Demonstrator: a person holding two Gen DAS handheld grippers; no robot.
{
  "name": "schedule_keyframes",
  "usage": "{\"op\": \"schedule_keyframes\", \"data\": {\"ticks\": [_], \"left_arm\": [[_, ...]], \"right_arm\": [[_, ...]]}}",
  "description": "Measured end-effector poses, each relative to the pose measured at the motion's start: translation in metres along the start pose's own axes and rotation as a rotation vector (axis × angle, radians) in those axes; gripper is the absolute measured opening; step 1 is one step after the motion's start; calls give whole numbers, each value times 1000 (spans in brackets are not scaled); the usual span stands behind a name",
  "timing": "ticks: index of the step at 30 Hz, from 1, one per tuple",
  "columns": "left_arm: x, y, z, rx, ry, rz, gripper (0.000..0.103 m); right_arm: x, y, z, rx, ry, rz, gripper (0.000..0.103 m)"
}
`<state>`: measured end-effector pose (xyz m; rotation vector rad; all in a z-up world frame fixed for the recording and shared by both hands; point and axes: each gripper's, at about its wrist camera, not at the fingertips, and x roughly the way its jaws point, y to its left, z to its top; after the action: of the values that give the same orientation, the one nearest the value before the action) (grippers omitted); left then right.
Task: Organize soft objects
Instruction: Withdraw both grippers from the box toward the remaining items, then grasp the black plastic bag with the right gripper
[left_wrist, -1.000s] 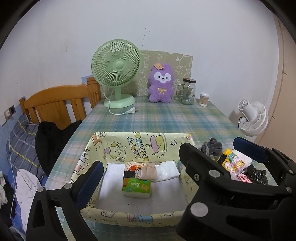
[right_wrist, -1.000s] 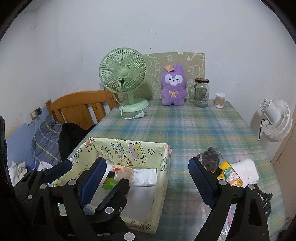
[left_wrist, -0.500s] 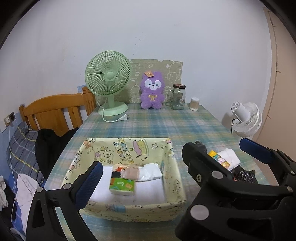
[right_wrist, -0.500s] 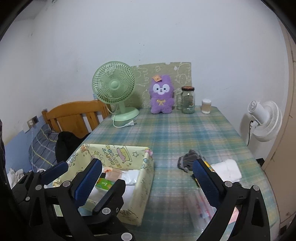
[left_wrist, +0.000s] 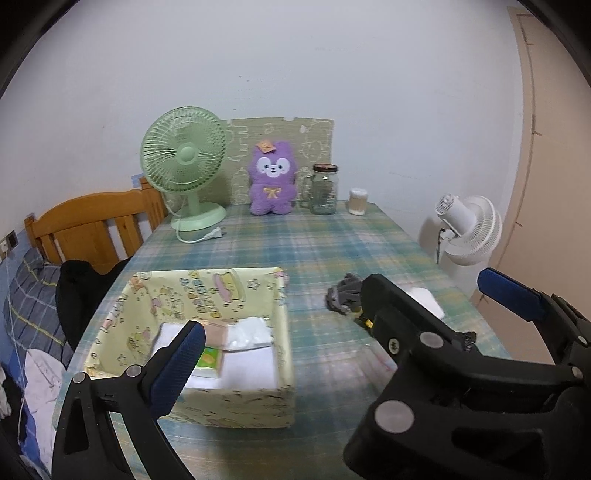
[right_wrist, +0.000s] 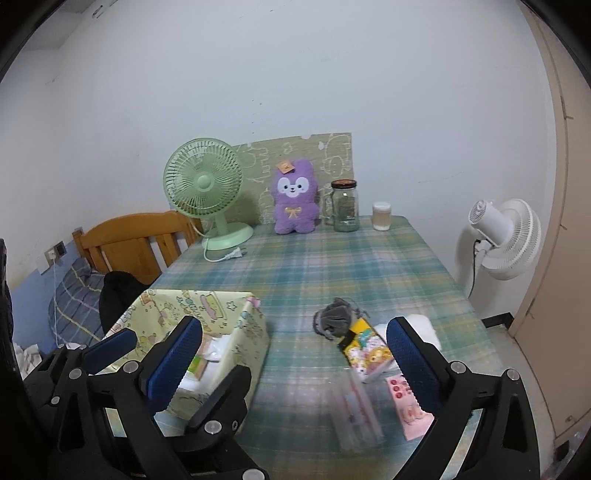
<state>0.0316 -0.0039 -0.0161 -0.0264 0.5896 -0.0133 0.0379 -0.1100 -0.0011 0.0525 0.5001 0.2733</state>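
**Left wrist view first: box part filled, pile waiting**

Left wrist view: my left claw (left_wrist: 340, 354) gapes wide, nothing in it. The yellow box (left_wrist: 236, 404) on the desk (left_wrist: 332, 240) already holds a white cloth (left_wrist: 248, 332), a beige roll (left_wrist: 216, 332) and a green tissue pack (left_wrist: 210, 362).

Right wrist view: my right claw (right_wrist: 295, 363) has just been opening and stands spread, nothing between the pads. Beside the box lie the grey sock (right_wrist: 334, 320), a white towel (right_wrist: 424, 326) and cartoon packets (right_wrist: 369, 350). I'd say we're partway; those soft bits remain.

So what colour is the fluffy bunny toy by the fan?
Purple, with a white face and a yellow bow; the plush toy shows best in the right wrist view.
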Motion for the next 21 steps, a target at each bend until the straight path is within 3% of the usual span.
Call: {"op": "schedule_keyframes", "data": {"ticks": [21], "left_arm": [[17,-59,-18,46,5,-61,103]], "right_arm": [[-3,-57,-24,36,16,-82,101]]}}
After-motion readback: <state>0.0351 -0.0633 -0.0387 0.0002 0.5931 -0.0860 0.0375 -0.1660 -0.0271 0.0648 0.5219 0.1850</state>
